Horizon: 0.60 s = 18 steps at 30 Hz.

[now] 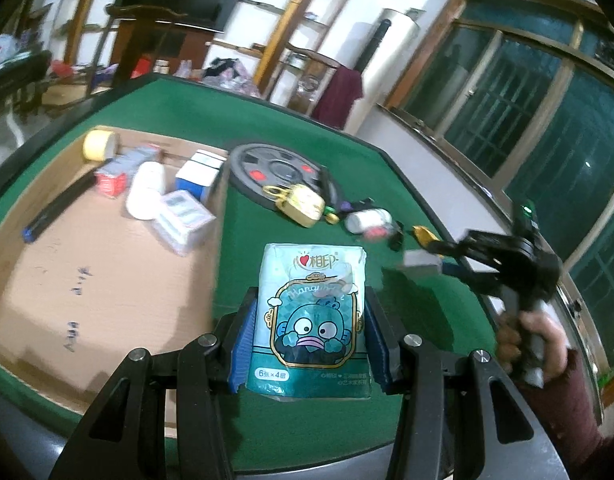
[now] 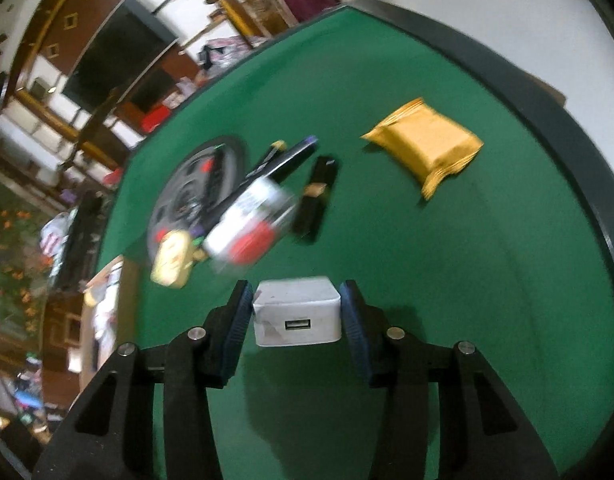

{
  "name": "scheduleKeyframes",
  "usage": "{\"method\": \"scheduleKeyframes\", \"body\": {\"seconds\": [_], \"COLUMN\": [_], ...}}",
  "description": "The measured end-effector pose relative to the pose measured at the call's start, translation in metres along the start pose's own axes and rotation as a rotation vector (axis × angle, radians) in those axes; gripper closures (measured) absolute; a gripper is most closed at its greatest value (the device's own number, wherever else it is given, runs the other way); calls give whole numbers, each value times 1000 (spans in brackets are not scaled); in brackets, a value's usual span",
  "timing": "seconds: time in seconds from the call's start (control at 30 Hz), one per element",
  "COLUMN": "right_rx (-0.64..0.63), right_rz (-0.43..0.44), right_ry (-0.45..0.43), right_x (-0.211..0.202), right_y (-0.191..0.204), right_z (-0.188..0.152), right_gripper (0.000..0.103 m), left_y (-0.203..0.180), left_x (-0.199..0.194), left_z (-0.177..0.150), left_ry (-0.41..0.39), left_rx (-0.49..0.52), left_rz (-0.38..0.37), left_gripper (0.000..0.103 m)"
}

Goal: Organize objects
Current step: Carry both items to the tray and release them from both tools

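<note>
On the green felt table (image 1: 179,112), the shallow cardboard tray (image 1: 107,280) already holds several boxes. The left gripper (image 1: 309,324) clamps a teal cartoon-printed tissue pack (image 1: 311,316) beside the tray; the right gripper (image 2: 297,312) holds a white USB charger cube (image 2: 297,312). A golden padlock (image 1: 301,204) and an orange snack packet (image 2: 425,148) remain outside.

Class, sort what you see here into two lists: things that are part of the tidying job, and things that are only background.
Part of the job:
tissue pack in left gripper
white charger in right gripper
cardboard box
yellow snack packet
gold padlock

Background:
television
window
maroon cloth
</note>
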State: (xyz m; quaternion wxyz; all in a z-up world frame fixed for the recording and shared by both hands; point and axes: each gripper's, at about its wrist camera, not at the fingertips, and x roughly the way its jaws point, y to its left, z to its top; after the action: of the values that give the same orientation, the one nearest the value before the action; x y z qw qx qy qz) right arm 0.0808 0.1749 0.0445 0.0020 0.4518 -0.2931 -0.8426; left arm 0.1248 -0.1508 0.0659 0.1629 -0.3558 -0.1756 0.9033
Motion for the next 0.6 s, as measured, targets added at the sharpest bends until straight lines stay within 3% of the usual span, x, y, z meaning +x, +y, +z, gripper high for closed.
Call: {"method": "scheduleKeyframes", "body": {"seconds": [0.23,0.37,0.6], "right_rx": [-91,-163,-280], "right_rz": [116,176,248], "right_ry": [47,80,161], "right_x": [-3,-3,28], "right_y": [51,91,176], "right_z": [-18,-30,-50], "right_gripper": [60,59,59], "left_y": [42,68,115], "left_x": [-23,-29,-8], "left_z": [9,16,35], "left_ry": [-63,-83,-4], "left_rx": [-52,-62,-66], "left_rz": [95,200,316], "left_gripper": [60,60,60]}}
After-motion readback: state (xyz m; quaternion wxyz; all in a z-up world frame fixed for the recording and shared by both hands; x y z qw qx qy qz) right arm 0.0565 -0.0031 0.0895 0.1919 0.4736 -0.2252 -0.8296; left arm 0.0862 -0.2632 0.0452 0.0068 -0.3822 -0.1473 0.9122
